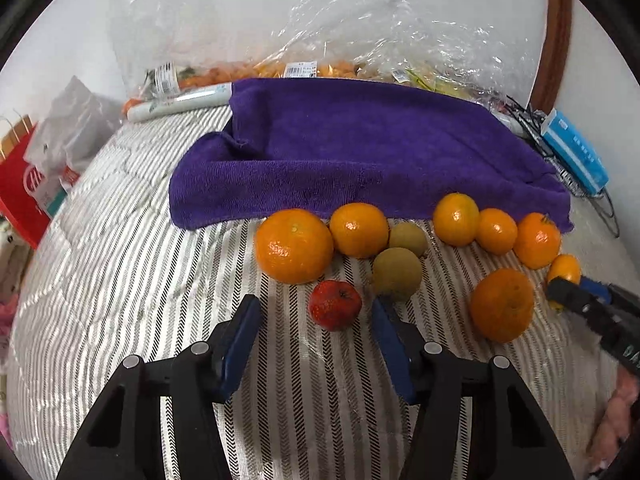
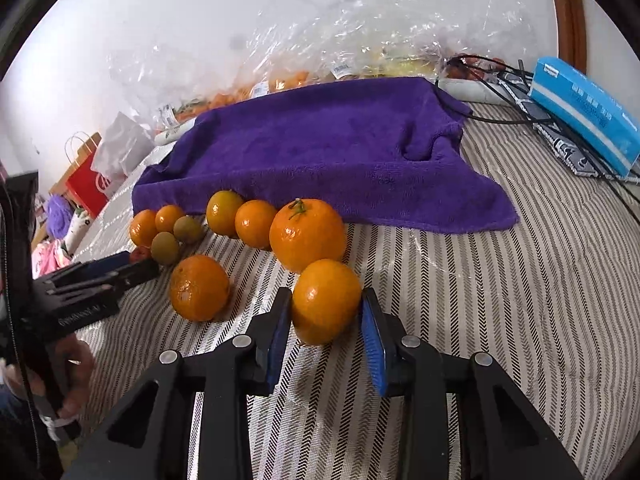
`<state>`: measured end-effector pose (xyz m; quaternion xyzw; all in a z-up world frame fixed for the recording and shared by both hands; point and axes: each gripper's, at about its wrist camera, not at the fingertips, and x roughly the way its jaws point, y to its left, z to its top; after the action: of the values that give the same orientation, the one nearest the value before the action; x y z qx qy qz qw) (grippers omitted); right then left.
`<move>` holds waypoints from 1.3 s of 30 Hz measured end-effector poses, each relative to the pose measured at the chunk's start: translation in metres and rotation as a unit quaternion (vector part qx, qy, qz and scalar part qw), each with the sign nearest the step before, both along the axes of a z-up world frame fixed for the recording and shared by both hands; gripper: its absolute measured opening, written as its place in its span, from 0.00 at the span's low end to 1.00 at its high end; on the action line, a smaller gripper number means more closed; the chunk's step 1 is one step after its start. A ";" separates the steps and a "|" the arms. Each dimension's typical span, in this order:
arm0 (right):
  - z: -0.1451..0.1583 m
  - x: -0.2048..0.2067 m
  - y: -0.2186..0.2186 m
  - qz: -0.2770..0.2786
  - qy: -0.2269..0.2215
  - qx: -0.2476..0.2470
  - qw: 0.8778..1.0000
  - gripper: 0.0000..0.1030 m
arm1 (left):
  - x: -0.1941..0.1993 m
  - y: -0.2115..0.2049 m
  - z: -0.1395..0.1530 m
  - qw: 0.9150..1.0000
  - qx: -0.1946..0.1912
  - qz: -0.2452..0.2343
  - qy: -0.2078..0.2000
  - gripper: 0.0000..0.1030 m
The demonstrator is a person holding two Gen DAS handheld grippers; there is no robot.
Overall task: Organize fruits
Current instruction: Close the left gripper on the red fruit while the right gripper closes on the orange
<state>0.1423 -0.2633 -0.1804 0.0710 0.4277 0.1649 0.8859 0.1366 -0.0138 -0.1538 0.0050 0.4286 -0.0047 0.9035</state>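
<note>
Left gripper (image 1: 316, 308) hangs over the striped bedcover (image 1: 120, 280), its blue-padded fingers (image 1: 240, 332) spread wide, and the small red fruit (image 1: 335, 305) sits on the cover between the tips, touched by neither. Landmark is the purple towel (image 1: 360, 152); everything lines up along its near edge.

Sweeping from the left in the left wrist view: a big mandarin (image 1: 294, 245) just off the towel's hem, a second mandarin (image 1: 359, 230) touching it, then two brownish-green fruits, one (image 1: 408, 239) close to the hem and one (image 1: 397, 274) nearer the camera, beside the gripper's right finger. Farther right along the hem, three more mandarins side by side (image 1: 456, 219), (image 1: 497, 231), (image 1: 537, 240). In front of those, away from the towel, a lone mandarin (image 1: 502, 304).

At the far right, the right gripper (image 2: 326, 296) has a small mandarin (image 2: 326, 302) between its blue pads (image 2: 372, 344). The left pad meets the peel; the right pad lies right alongside it, but I cannot tell if it presses. The fruit rests on the cover, well in front of the towel's hem, just in front of the stemmed mandarin (image 2: 307, 234).

Behind the towel, crinkled clear plastic bags (image 1: 320, 40) against the wall; off its right corner, a blue box (image 1: 574, 150).
</note>
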 end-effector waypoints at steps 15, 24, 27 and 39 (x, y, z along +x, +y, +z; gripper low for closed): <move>0.002 -0.003 0.004 0.007 -0.006 -0.022 1.000 0.33 | 0.006 -0.006 0.003 0.998 -0.023 -0.050 -0.006 0.24; 0.014 -0.024 -0.007 -0.039 -0.016 0.003 0.999 0.32 | -0.008 0.001 0.005 0.994 -0.067 -0.082 0.000 0.24; 0.021 -0.027 -0.007 -0.048 -0.016 0.014 0.999 0.31 | -0.009 0.007 0.011 0.993 -0.085 -0.080 0.003 0.24; 0.007 -0.023 0.011 -0.053 0.003 -0.026 0.998 0.24 | -0.009 0.022 0.017 0.993 -0.094 -0.070 0.000 0.24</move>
<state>0.1193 -0.2519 -0.1732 0.0710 0.4298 0.1066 0.8938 0.1278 0.0086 -0.1371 -0.0494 0.4245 -0.1084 0.8976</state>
